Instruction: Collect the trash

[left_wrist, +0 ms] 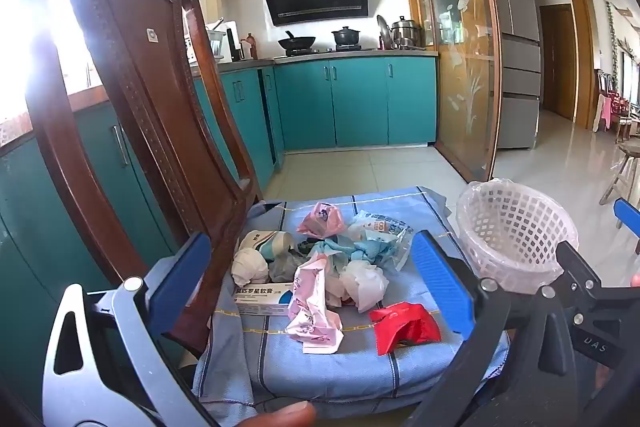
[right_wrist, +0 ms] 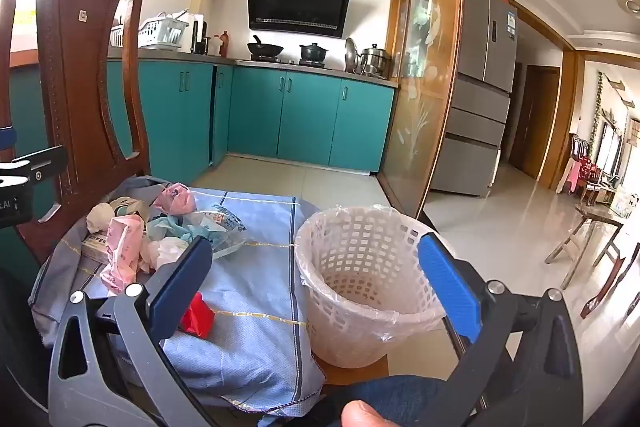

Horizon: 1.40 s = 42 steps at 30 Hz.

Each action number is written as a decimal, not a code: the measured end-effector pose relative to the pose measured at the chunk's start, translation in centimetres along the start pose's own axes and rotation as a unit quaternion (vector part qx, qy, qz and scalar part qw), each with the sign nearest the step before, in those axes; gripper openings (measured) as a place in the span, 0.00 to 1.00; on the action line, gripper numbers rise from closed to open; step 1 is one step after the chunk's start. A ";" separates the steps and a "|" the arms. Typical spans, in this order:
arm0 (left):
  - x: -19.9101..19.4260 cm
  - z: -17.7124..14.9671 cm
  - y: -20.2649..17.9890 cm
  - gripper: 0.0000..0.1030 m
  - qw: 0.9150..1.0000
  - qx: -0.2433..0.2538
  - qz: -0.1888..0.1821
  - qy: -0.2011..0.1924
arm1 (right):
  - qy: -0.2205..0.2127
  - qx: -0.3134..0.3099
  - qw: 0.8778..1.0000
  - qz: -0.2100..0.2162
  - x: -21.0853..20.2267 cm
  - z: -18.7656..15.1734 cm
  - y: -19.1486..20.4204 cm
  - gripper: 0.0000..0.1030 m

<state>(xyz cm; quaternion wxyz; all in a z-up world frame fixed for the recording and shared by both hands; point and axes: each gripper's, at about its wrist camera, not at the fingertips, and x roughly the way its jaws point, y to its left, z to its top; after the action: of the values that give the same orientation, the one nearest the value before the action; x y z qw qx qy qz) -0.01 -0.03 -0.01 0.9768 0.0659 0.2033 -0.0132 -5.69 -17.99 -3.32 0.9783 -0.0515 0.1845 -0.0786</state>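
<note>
A heap of trash [left_wrist: 324, 267] lies on a blue checked cloth [left_wrist: 344, 367] over a chair seat: pink wrappers, white tissue balls, a clear bag, a small white and blue box [left_wrist: 262, 297] and a red wrapper [left_wrist: 404, 325]. My left gripper [left_wrist: 312, 277] hangs open just in front of the heap, nothing between its blue pads. At the right stands a white mesh bin [right_wrist: 368, 279] lined with a clear bag. My right gripper [right_wrist: 320, 287] is open before the bin, empty. The same heap [right_wrist: 160, 239] shows at the left in the right wrist view.
The chair's carved wooden back [left_wrist: 132, 99] rises at the left, close to the left finger. Teal kitchen cabinets [left_wrist: 352, 103], a stove and a glass sliding door [left_wrist: 464, 67] stand behind. Tiled floor [right_wrist: 500, 227] opens to the right. A thumb and a knee show at the bottom.
</note>
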 end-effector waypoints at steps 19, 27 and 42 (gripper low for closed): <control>-0.6 -0.1 -2.4 0.97 1.000 -0.006 0.004 0.001 | 0.000 -0.007 1.000 -0.009 0.4 0.2 0.2 0.98; -0.6 0.2 -1.6 0.97 1.000 -0.006 -0.005 0.000 | 0.003 -0.008 1.000 -0.013 0.5 0.5 0.3 0.98; 0.0 -0.3 -0.3 0.97 1.000 -0.012 -0.006 0.001 | 0.011 -0.012 1.000 -0.018 0.8 0.2 0.8 0.98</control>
<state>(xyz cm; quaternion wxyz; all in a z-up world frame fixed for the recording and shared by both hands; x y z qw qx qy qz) -0.16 -0.26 -0.30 0.9773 0.0527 0.2048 -0.0160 -4.74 -17.36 -3.51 0.9739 -0.0654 0.1956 -0.0951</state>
